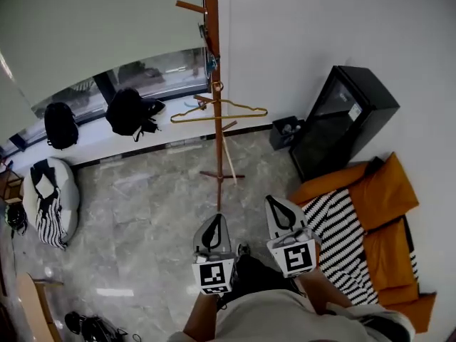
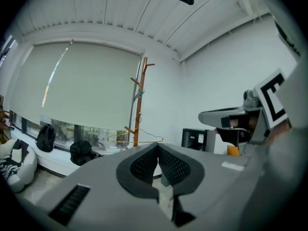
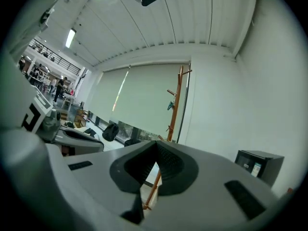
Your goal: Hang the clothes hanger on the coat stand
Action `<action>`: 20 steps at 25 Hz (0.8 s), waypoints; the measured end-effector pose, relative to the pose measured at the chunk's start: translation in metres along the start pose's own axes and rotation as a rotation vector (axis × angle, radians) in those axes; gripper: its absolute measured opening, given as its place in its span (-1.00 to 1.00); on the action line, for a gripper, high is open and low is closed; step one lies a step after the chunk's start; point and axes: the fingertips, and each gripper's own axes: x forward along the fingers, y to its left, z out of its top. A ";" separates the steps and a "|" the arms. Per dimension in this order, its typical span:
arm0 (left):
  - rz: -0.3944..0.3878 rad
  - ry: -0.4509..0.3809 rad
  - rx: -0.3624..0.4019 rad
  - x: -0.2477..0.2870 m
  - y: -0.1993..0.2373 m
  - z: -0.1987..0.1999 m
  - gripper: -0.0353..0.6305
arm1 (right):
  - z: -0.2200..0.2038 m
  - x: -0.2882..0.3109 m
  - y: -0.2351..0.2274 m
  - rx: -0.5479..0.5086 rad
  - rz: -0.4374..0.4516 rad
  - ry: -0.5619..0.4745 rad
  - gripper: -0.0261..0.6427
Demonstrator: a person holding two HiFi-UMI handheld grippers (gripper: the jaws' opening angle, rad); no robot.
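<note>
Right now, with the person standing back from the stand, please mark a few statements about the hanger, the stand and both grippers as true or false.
1. The clothes hanger hangs on the coat stand. True.
2. The left gripper holds the clothes hanger. False: its jaws are together with nothing between them.
3. The right gripper has its jaws closed and empty. True.
4. In the head view, the black cabinet stands to the left of the coat stand. False: it stands to the right of it, against the white wall.
</note>
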 end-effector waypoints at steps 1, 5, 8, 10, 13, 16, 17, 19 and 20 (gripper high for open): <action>-0.016 -0.013 -0.005 0.000 -0.012 0.006 -0.86 | 0.003 -0.009 -0.006 0.006 -0.015 0.000 -0.91; -0.044 -0.051 -0.007 -0.004 -0.048 0.026 -0.86 | 0.019 -0.032 -0.018 0.011 -0.049 -0.041 -0.91; -0.027 -0.089 0.019 -0.004 -0.057 0.047 -0.86 | 0.030 -0.036 -0.018 0.029 -0.034 -0.075 -0.91; -0.015 -0.099 0.054 -0.003 -0.061 0.057 -0.86 | 0.033 -0.038 -0.022 0.039 -0.019 -0.080 -0.91; 0.015 -0.096 0.063 -0.001 -0.068 0.063 -0.86 | 0.036 -0.048 -0.034 0.050 -0.002 -0.087 -0.91; 0.035 -0.101 0.068 0.004 -0.084 0.069 -0.86 | 0.034 -0.060 -0.047 0.040 0.011 -0.086 -0.91; 0.039 -0.104 0.076 0.007 -0.091 0.071 -0.86 | 0.031 -0.063 -0.051 0.039 0.014 -0.082 -0.91; 0.048 -0.111 0.086 0.010 -0.103 0.075 -0.86 | 0.028 -0.068 -0.058 0.046 0.023 -0.087 -0.91; 0.054 -0.114 0.086 0.011 -0.108 0.076 -0.86 | 0.027 -0.071 -0.060 0.049 0.028 -0.095 -0.91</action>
